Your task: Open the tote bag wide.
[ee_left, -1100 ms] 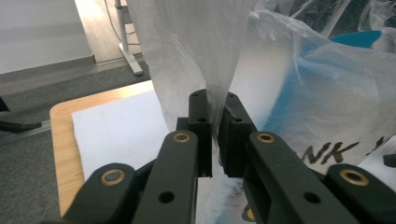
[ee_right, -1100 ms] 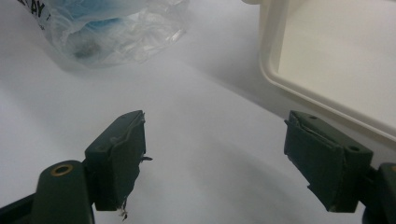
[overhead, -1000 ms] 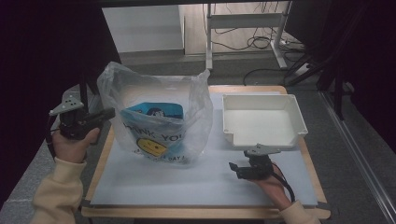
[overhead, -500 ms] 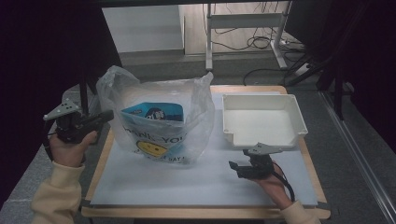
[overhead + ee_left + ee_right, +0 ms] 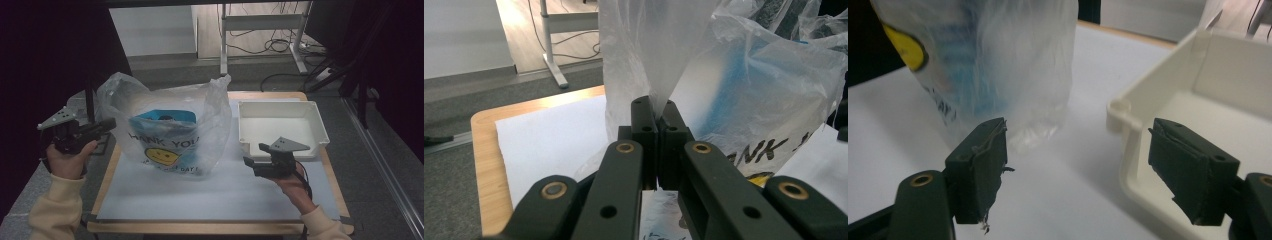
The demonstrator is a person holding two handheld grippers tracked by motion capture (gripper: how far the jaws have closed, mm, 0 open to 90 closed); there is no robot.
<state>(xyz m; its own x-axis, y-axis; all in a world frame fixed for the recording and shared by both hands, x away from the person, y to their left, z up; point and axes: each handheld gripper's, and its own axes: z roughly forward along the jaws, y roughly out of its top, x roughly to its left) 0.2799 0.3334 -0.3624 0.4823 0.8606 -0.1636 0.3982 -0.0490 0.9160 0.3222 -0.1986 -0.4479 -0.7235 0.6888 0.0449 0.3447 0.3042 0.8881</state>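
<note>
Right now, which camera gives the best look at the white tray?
The high view: the whole white tray shows from above, standing right of the plastic bag. The right gripper view catches just its near corner beyond the open jaws. The left gripper view looks at the bag instead.

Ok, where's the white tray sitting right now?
In the high view the white tray sits on the table's right side, just right of the plastic bag. The open right claw hovers at its near left corner.
</note>
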